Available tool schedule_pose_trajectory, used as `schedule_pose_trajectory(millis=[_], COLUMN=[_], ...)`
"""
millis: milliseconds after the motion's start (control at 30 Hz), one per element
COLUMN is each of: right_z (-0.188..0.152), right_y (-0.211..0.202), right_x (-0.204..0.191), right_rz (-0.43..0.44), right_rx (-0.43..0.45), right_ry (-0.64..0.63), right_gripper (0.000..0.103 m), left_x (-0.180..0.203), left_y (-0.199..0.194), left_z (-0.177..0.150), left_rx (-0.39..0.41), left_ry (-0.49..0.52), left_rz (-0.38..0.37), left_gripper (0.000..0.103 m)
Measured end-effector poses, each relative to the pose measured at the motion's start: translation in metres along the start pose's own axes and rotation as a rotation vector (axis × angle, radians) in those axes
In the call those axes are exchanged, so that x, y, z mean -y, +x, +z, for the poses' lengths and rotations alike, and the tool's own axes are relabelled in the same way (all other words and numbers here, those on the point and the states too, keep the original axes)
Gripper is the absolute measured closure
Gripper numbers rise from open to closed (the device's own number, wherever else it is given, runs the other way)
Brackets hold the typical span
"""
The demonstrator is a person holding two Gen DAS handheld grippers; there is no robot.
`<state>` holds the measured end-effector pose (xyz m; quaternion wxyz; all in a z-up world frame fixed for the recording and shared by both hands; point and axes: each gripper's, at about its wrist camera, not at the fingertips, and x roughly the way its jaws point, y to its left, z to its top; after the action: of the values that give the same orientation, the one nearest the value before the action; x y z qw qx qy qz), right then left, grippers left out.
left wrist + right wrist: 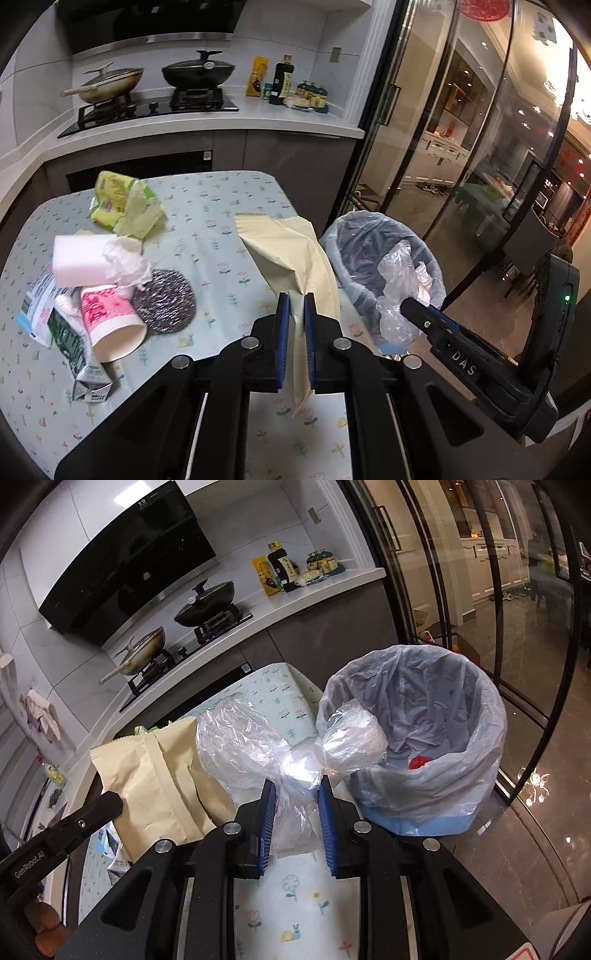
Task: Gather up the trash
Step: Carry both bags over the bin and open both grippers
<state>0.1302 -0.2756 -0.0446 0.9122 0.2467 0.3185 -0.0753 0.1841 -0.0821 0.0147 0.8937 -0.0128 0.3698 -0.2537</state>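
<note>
Two pieces in hand, a pile left on the tabletop

1. Remaining pile, left part of the tabletop [221, 229]: yellow-green wrapper [122, 205]; white foam block [79, 260] with crumpled white tissue [125, 264] against it; printed plastic packet [38, 299]; dark green sachet [72, 343]; pink paper cup [109, 321] lying on its side; steel scourer [164, 301] touching the cup. None of these is gripped. Status: uncollected.

2. Left gripper [297, 299]: jaws pinching the cream paper bag [284, 251] by one edge. Most of the bag stands out ahead of the jaws, a tail hanging below them. It is above the tabletop's right edge, near the bin, not over its mouth. Status: picked up, not dropped.

3. Right gripper [297, 790]: jaws closed on the twisted neck of the clear plastic bag [236, 746], which puffs out on both sides. One lobe reaches over the near rim of the bin. Status: picked up, not released.

4. Bin [417, 823], blue, with a translucent liner [443, 686], on the floor beside the tabletop. A small red scrap [417, 762] lies at the bottom; otherwise it looks nearly empty.

Judgement: early stage. Two drops are close; about seven items remain for later trips.
</note>
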Motion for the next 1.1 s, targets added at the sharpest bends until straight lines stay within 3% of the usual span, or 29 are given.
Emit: schedule_pose_trajectory(millis=[367,733,767,933,1100], right_z=[0.046,0.067,0.068,0.071,0.072], right_y=[0.007,0.042,0.045,0.051,0.046], right_x=[0.063,0.087,0.089,0.094,0.091], right_rz=[-0.056,-0.085,-0.088,-0.074,-0.071], right_rx=[0.041,0.016,0.018,0.022,0.035], right_ry=[0.051,0.062,0.067,0.098,0.096], right_gripper=[0.081,0.076,0.076,0.058,0.051], left_x=[0.081,0.104,0.104,0.099,0.096], left_y=[0.066,0.13,0.135,0.14,0.131], left_z=[0.044,0.063,0.064,0.064,0.064], left_rx=[-0.004,-0.065,-0.071,-0.052,-0.023], left_ry=[0.098,0.104,0.098,0.075,0.083], left_rz=[-0.098,-0.135,-0.132,-0.113,-0.085], left_gripper=[0.095,0.091,0.089,0.057,0.049])
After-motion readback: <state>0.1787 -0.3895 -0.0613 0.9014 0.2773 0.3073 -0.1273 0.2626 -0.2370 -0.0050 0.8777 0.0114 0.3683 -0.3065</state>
